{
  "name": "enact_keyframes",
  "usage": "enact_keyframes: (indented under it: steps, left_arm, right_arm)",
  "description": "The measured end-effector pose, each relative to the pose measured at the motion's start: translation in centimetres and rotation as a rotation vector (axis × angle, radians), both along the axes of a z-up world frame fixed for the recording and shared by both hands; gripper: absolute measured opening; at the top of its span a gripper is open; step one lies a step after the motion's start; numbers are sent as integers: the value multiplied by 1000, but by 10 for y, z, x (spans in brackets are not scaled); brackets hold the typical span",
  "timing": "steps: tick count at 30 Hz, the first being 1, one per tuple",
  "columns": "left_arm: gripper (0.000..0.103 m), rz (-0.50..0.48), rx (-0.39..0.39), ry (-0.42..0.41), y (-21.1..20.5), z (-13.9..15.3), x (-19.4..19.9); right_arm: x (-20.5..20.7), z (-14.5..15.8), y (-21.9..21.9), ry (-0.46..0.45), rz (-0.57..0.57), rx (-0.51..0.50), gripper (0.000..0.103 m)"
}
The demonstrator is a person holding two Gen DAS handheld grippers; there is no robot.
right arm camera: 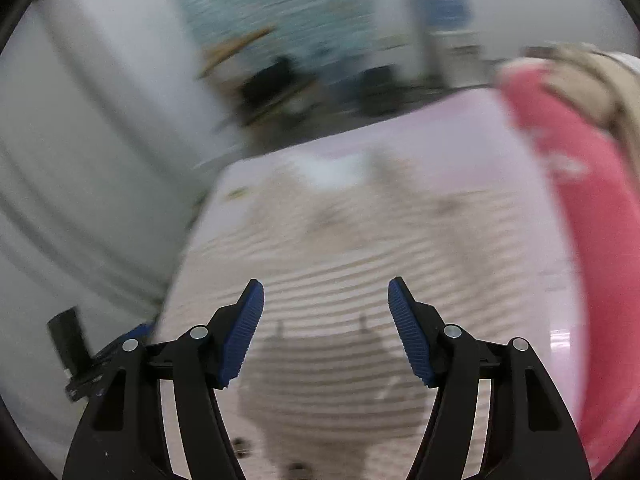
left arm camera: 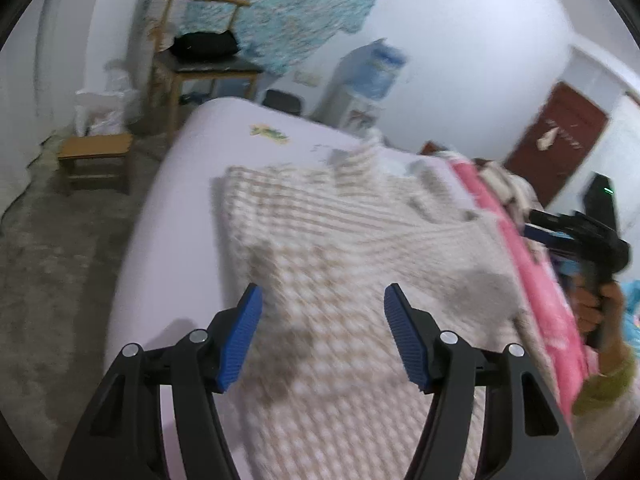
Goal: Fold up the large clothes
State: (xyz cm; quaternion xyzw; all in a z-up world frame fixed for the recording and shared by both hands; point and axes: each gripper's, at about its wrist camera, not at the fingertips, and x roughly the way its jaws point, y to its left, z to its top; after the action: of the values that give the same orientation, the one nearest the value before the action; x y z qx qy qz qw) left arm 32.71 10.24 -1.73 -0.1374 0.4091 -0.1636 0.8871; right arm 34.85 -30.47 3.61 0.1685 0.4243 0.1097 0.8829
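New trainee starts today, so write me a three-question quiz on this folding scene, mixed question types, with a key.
1. True or false: the left tool is clamped on the checked garment.
2. Multiple choice: what lies along the garment's right side in the left wrist view? A) a pink blanket B) a green towel C) a black coat
3. Fill in: the garment is spread on a bed covered by a pale ___ sheet.

Key
1. False: both it and the right tool are open above the cloth, gripping nothing.
2. A
3. Lilac
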Motion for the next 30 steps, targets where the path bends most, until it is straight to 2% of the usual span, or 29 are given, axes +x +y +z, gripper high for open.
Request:
enact_keyframes:
  steps: [3,5,10,13,16,18,20,27,30]
  left_arm:
    - [49,17,46,62,-3,-13,19]
    - [39,10,49,83,-5,-18,24]
    - [36,12,53,87,-5,-20,25]
    - [36,21,38,102,-3,-22,27]
    - [35,23,49,113,-4,-23,30]
    - [25,31,78,108,-7,-24,31]
    - [14,29,91,102,-7,-22,31]
    - [8,-12,147,-58,-25,20,23]
    - [7,9,155,-124,-29,37,34]
  right_arm:
    - [2,-3,-37,18,-88,-16,62]
    - [5,-7,-54,37,-133,-29,62]
    - [5,-27,-72,100,-157,-80,56]
    - [14,-40,-72,131,-141,-81,49]
    - [18,-47,-63,145,-117,-118,34]
    - [18,-48,-57,137,-121,-174,16]
    - [21,-50,-57,125,-121,-171,12]
    - [13,-45,-64,78,-133,-159,4]
    - [14,-44,-67,71,-152,-148,4]
